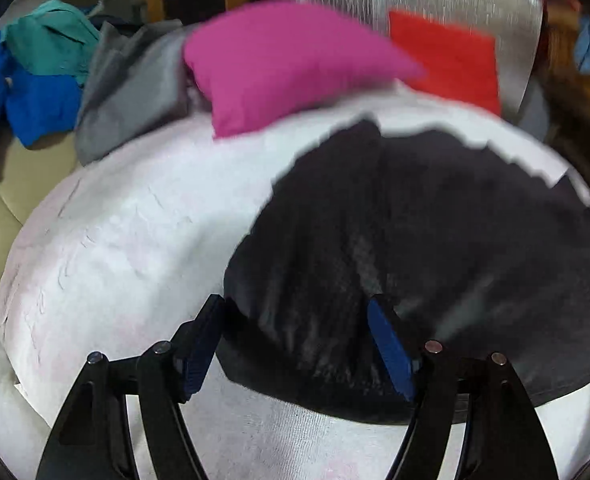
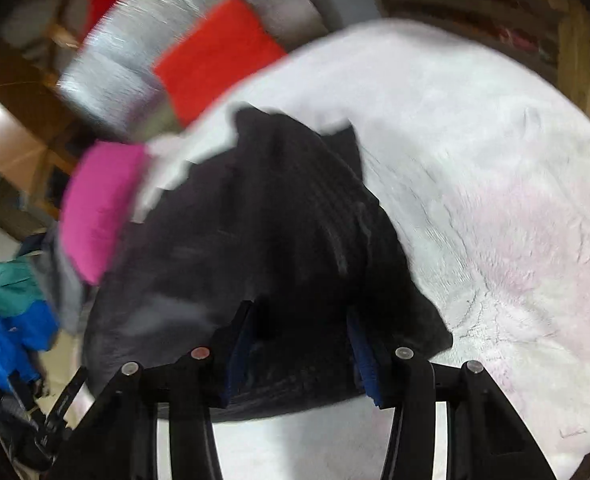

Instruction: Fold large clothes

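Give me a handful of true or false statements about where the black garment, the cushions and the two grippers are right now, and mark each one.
1. The black garment lies on a white cover. True.
2. The left gripper is shut on the garment. False: its fingers stand apart, open over the near edge.
3. A pink cushion sits beyond the garment. True.
4. The red cushion lies on top of the garment. False: it rests further back, off the garment.
5. The right gripper is open above the garment's near edge. True.
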`<action>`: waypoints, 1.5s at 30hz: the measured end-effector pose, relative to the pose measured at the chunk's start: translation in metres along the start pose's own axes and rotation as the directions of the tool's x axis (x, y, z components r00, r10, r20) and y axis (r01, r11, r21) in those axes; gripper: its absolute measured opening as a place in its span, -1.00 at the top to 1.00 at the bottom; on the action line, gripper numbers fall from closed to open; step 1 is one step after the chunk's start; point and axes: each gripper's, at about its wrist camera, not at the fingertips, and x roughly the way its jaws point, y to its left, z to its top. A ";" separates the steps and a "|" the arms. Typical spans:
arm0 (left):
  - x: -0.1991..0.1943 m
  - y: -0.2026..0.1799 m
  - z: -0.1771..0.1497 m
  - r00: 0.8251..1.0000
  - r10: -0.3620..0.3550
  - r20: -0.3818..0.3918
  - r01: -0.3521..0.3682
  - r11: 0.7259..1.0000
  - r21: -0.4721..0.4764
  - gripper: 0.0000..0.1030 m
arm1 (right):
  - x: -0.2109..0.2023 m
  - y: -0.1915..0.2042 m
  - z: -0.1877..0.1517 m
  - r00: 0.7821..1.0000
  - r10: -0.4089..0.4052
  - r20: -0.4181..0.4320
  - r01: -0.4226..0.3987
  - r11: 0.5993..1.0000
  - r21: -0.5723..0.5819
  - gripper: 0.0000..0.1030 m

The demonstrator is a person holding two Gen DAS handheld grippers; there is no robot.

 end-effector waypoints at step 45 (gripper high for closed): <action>-0.004 -0.005 -0.002 0.998 0.048 0.052 -0.053 0.994 0.094 -0.58 | 0.007 0.061 0.022 0.998 -0.021 0.061 0.033 0.980 -0.195 -0.16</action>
